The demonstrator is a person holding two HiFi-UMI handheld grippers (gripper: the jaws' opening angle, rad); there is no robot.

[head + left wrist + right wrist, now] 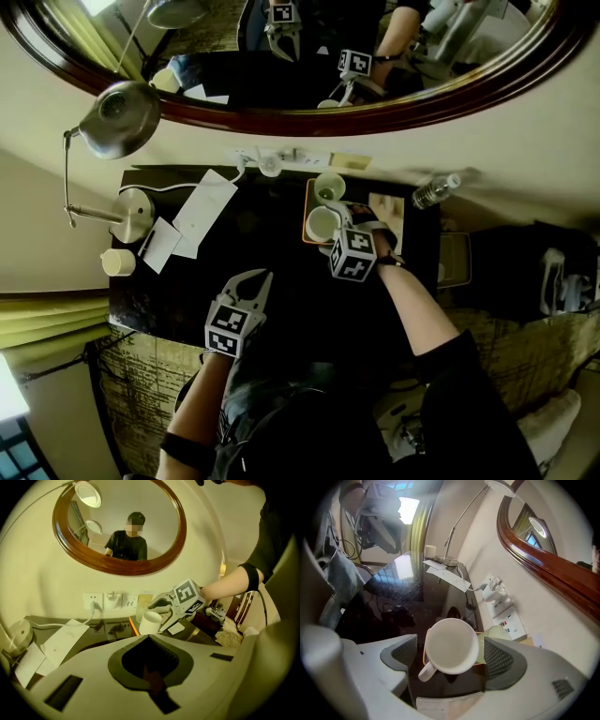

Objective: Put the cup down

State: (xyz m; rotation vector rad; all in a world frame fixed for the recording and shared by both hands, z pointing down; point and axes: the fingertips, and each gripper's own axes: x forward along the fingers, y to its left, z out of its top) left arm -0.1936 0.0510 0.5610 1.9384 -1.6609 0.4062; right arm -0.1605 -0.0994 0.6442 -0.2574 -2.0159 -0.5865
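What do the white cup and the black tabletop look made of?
White handled cup: probably glazed ceramic. It is smooth and opaque, with a thick rim and a soft sheen. Black tabletop: glossy, likely glass or polished stone. It mirrors the bright window sharply, but the look alone does not show which.

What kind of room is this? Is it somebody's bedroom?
Probably a hotel room, though I can't be sure. A big oval mirror hangs above a dark desk with a lamp, and a tray holds white cups, as hotels offer.
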